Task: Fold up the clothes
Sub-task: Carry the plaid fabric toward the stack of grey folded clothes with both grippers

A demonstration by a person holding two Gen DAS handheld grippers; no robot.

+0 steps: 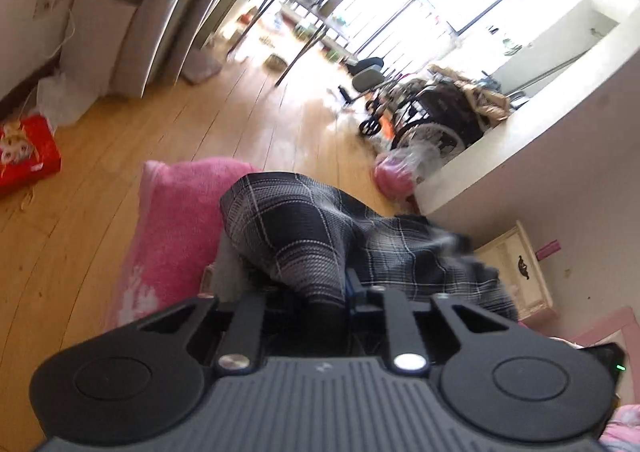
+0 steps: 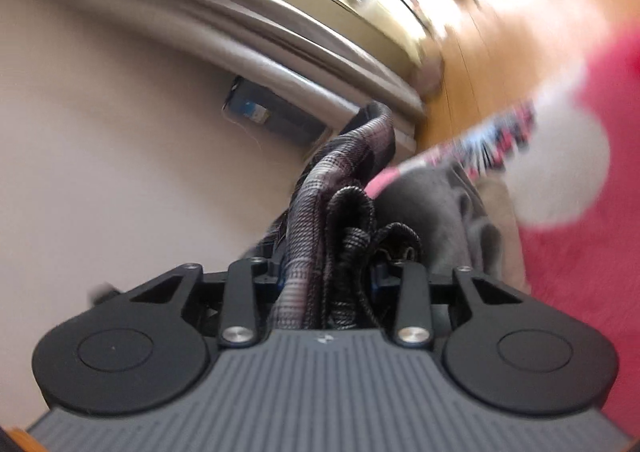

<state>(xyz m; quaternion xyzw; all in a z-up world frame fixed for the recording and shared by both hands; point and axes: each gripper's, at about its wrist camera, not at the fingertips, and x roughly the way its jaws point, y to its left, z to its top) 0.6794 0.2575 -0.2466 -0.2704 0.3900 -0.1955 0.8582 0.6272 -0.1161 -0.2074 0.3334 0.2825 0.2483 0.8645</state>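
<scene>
A: Left tongs?
B: Clamped on plaid cloth, draped ahead over pink towel.
A: Right tongs?
B: Clamped on bunched plaid edge, running ahead. Cloth hangs between both, neither nearer.

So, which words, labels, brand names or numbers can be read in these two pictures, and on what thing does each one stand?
No text can be read.
Red bag on the floor: printed pattern, too blurred to read.
Small mark on left gripper body: too small to read.
Small mark on right gripper body: too small to read.
Plaid cloth: pattern only, no label visible.
</scene>
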